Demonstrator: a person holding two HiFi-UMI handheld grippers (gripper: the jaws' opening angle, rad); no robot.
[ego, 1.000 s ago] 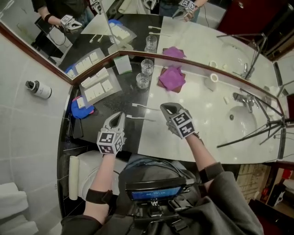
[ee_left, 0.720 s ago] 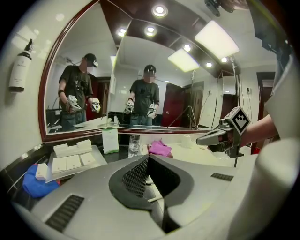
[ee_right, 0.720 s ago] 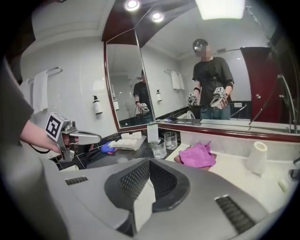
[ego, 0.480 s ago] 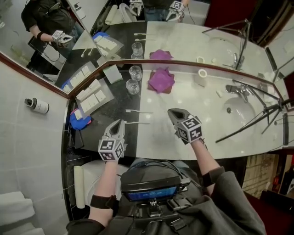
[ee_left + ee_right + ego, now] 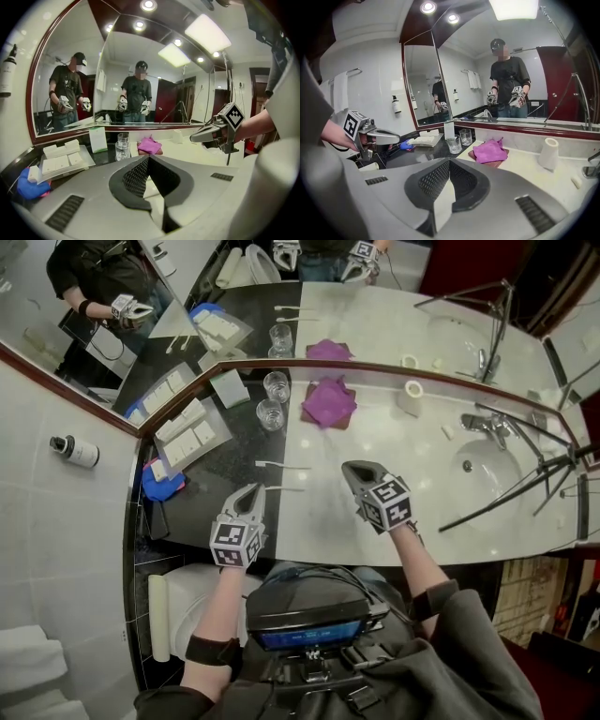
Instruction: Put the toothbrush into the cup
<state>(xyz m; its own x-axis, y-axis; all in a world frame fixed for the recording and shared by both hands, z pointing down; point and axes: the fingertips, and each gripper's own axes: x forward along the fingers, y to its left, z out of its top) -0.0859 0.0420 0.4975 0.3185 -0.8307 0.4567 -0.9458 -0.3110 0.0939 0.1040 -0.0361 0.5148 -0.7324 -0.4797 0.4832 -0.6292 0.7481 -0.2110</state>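
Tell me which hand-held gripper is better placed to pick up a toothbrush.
Probably left. The left hand-held gripper, shut and empty, has its tip beside the nearer toothbrush; the right hand-held gripper sits farther off over the white counter.

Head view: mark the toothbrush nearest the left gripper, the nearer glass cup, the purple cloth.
toothbrush [image 5: 284, 488], head view, mid handle.
glass cup [image 5: 269, 415], head view, open top.
purple cloth [image 5: 327, 404], head view, middle.

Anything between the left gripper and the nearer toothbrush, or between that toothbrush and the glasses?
Nothing visible separates the left gripper from the nearer toothbrush, just ahead of its tips. Toward the nearer glass, only the second toothbrush lies flat across the way; a lifted carry should clear it.
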